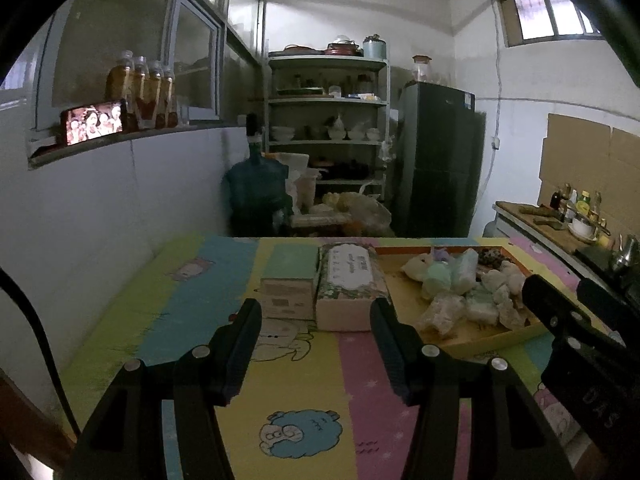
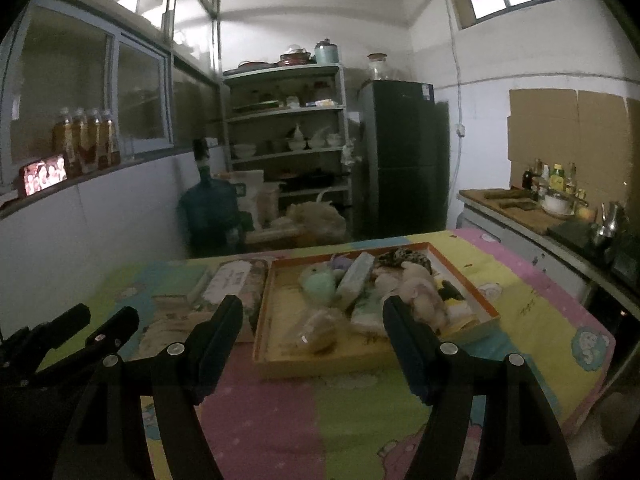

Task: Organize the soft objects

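An orange-rimmed tray (image 2: 464, 276) on the cartoon play mat (image 2: 320, 420) holds a heap of soft things: a mint-green plush ball (image 2: 320, 286), a beige plush toy (image 2: 424, 288), tissue packs (image 2: 356, 280) and a bagged bun-like piece (image 2: 320, 332). My right gripper (image 2: 312, 308) is open just short of the tray's near edge, with nothing between its fingers. In the left wrist view the tray (image 1: 480, 344) lies to the right. My left gripper (image 1: 316, 316) is open and empty before a floral tissue box (image 1: 350, 280) and a green-topped box (image 1: 290, 280).
The right gripper's black body (image 1: 560, 304) crosses the left view at right. A kitchen counter (image 2: 552, 200) with bottles, a bowl and a kettle runs along the right wall. Behind the table stand a dark fridge (image 2: 404, 152), a shelf rack (image 2: 288, 128) and a water jug (image 2: 208, 208).
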`<move>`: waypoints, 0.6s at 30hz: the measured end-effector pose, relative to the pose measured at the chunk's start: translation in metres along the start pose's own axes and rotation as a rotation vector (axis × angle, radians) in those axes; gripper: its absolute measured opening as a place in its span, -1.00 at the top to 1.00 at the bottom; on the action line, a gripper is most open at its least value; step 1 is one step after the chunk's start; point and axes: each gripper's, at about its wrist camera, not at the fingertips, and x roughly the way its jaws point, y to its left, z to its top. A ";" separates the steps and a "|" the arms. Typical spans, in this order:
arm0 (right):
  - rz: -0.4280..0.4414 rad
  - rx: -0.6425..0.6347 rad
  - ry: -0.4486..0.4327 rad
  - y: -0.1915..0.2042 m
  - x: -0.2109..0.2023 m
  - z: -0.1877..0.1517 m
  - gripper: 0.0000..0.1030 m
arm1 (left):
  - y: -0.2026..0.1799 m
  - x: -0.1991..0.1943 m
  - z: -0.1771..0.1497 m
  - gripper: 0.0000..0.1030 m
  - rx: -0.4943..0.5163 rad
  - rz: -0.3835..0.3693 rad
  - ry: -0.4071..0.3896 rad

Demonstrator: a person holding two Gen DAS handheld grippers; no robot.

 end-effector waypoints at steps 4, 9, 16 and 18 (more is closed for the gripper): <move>0.009 -0.013 -0.007 0.004 -0.005 0.000 -0.45 | 0.003 -0.007 -0.001 -0.09 -0.012 0.011 -0.006; 0.027 -0.031 -0.009 0.009 -0.010 -0.002 -0.45 | 0.006 -0.011 -0.003 -0.09 -0.022 0.025 -0.007; 0.041 -0.033 -0.005 0.009 -0.012 -0.004 -0.45 | 0.007 -0.012 -0.004 -0.09 -0.025 0.033 -0.005; 0.042 -0.032 -0.004 0.008 -0.012 -0.004 -0.45 | 0.007 -0.013 -0.004 -0.09 -0.024 0.033 -0.004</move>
